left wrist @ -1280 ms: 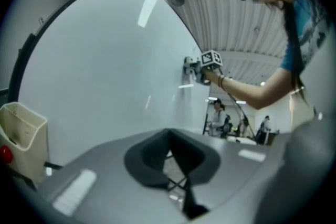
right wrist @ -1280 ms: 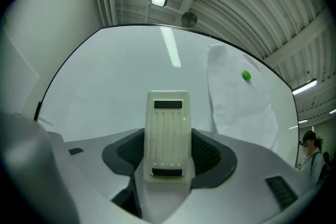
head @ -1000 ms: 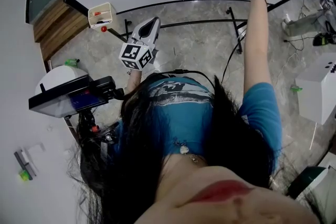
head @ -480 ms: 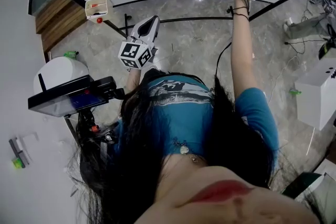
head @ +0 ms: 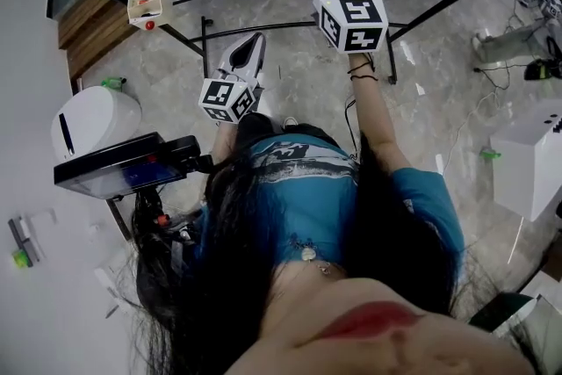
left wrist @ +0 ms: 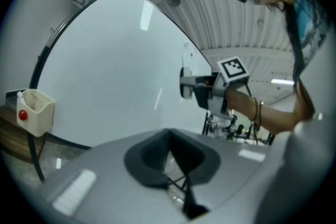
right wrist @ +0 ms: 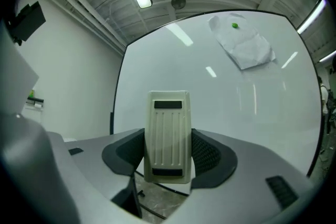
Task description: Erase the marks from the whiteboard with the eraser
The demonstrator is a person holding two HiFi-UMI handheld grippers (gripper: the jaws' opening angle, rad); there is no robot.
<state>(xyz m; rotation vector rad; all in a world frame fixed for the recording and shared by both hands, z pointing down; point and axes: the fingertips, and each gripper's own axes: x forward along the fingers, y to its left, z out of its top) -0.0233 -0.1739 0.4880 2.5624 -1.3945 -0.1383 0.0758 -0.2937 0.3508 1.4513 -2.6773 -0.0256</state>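
— Start close in. What's the left gripper (left wrist: 170,157) doing?

— It's held close in front of the person, jaws together with nothing between them. It's the one farther from the work.

— And the right gripper (right wrist: 169,157)?

— It's raised on an outstretched arm, jaws closed on the eraser (right wrist: 168,136), with the pads pressing its two long sides. The eraser's long axis runs straight out along the jaws. Its ribbed back faces the camera.

— So which way does the whiteboard (right wrist: 220,97) lie from it?

— Straight ahead, spreading up and to the right. In the left gripper view the eraser's far end looks very near the board's surface. Whether it touches, I can't tell.

— Any marks to go for?

— None I can make out on the stretch these views show. Farther up and right there's only a paper (right wrist: 244,47) held by a green magnet (right wrist: 234,25).

— Then what does the next move hang on?

— My guess is the eraser's angle. It seems to point end-on at the board, so the wrist would need to tip until the wiping face lies flat before a stroke can work. I can't see which face is the felt one. The right arm is the one placed to do it.
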